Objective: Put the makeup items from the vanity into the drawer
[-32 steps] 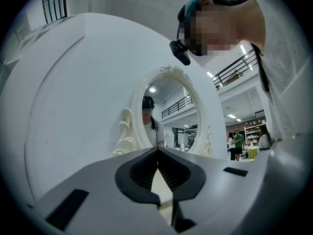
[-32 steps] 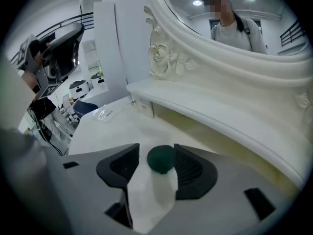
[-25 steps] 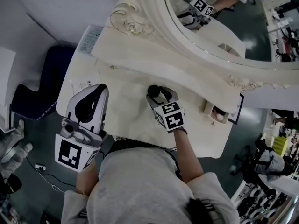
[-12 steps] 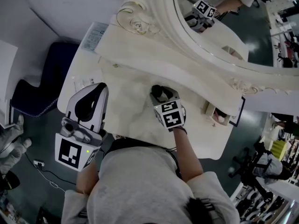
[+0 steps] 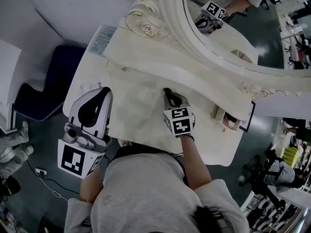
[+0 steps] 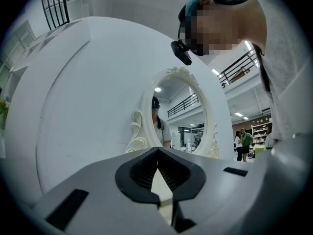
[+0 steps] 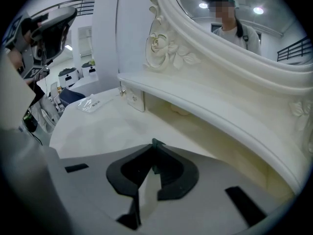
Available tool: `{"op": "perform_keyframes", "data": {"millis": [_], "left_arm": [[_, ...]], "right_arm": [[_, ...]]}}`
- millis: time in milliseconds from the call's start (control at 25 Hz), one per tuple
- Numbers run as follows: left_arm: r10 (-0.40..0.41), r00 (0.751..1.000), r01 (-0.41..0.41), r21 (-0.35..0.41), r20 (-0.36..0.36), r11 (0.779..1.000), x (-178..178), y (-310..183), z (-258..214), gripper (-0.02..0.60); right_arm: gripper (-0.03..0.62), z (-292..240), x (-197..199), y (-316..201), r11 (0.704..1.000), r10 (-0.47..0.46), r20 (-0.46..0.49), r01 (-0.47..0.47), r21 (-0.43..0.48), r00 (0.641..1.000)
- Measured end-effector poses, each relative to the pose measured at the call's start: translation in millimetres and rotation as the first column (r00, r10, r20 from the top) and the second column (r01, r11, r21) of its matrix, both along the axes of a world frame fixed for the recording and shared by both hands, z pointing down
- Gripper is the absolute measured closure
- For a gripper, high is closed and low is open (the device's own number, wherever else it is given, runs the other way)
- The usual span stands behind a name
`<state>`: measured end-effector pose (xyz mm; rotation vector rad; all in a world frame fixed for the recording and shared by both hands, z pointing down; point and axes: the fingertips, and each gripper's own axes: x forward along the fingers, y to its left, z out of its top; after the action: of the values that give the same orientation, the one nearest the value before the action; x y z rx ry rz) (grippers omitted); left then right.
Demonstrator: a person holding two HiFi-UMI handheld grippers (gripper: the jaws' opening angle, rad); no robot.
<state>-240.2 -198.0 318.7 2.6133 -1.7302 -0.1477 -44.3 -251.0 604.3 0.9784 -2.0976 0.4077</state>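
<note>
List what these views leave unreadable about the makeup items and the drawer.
Drawer: contents too small in head view, partly behind its wall.
Dark sliver at the right tool tips, jaws closing shut: right gripper view, too small to name.
Packet: head view, partly covered by left tool.

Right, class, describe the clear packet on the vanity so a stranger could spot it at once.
Find the big oval mirror in its carved cream frame, then drop to the vanity top below it. Near that top's left end lies the clear packet: flat, see-through plastic with dark print, the only loose thing showing on that pale surface.
</note>
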Motion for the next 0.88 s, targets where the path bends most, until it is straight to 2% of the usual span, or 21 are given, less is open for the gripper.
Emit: {"op": "perform_keyframes", "data": {"millis": [360, 880], "left_arm": [[0.019, 1.000, -0.019, 0.020, -0.004, 1.000, -2, 10, -7, 0.566], [0.083, 0.997, -0.082, 0.038, -0.011, 0.996, 9, 25, -16, 0.566]], "right_arm": [[0.559, -50, -7, 9, 0.998, 0.050, 0.155, -0.057, 0.040, 0.987], [0.559, -140, -14, 29, 0.979, 0.040, 0.388, -0.114, 0.170, 0.921]]}}
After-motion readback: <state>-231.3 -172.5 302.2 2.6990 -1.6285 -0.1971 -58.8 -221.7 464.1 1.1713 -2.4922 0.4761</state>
